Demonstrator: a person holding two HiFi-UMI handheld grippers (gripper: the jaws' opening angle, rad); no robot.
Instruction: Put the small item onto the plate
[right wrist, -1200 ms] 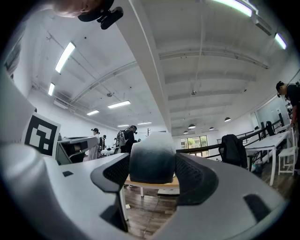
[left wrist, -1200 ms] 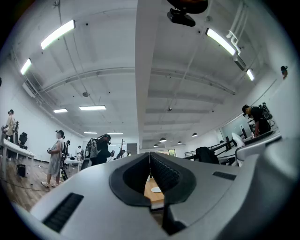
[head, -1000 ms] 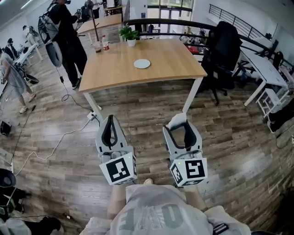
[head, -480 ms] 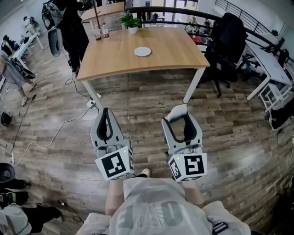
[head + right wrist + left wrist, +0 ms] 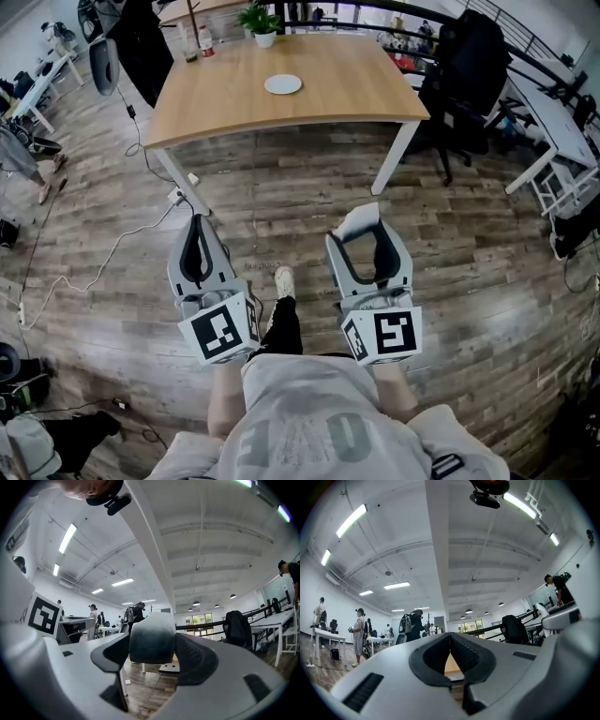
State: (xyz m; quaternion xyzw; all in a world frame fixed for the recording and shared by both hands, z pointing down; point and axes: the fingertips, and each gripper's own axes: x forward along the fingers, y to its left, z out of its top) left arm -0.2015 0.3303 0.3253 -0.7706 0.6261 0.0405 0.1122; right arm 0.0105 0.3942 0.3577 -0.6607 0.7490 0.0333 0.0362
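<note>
A small white plate lies near the middle of the wooden table, far ahead of me. My right gripper is shut on a small white rounded item; in the right gripper view that item fills the gap between the dark pads. To its left, my left gripper is shut with nothing in it, its pads meeting. Both grippers hang over the wooden floor, well short of the table.
A potted plant and a bottle stand at the table's far edge. A black office chair is to the table's right. A person in black stands at its far left corner. White cable trails over the floor.
The table has drawn closer and slid up the view as I step forward. A leg and shoe now show between the grippers. Both grippers kept their hold.
</note>
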